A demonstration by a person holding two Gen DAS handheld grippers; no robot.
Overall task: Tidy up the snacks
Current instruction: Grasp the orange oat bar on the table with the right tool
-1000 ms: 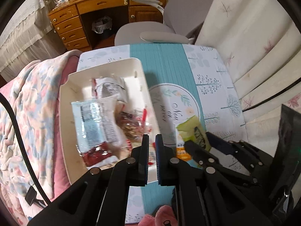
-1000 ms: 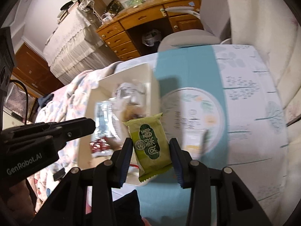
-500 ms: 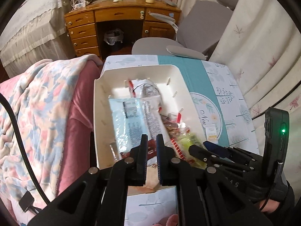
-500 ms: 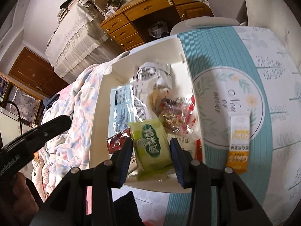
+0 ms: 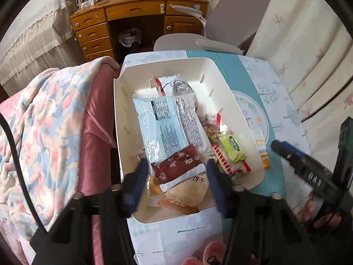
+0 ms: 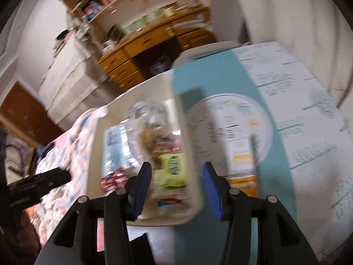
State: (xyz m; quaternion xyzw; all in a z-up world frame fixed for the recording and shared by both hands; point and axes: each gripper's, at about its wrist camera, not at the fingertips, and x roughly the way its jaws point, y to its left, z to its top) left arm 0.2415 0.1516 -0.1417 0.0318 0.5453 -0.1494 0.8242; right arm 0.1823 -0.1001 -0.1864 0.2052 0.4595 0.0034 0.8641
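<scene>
A white bin [image 5: 119, 119] on the table holds several snack packets, among them a large pale blue one [image 5: 158, 128] and a red-and-white one [image 5: 176, 165]. A green packet [image 5: 232, 146] lies loose at the bin's right side, and no finger touches it. My left gripper [image 5: 175, 176] hovers over the near end of the bin. Its jaws are opening, with nothing pressed between them. My right gripper [image 6: 177, 185] is also opening, above the green packet [image 6: 173, 170], in a blurred view. An orange sachet [image 6: 242, 172] lies on the tablecloth right of the bin.
A pink floral blanket [image 5: 44, 132] is heaped left of the bin. Beyond the table stand a grey chair [image 5: 231, 17] and a wooden desk [image 5: 136, 15]. A cream curtain [image 5: 308, 55] hangs along the right. The patterned tablecloth [image 5: 275, 92] spreads right of the bin.
My right gripper carried the green packet over the bin and let it go there. My left gripper moved from the table over the bin, and its shut jaws spread apart.
</scene>
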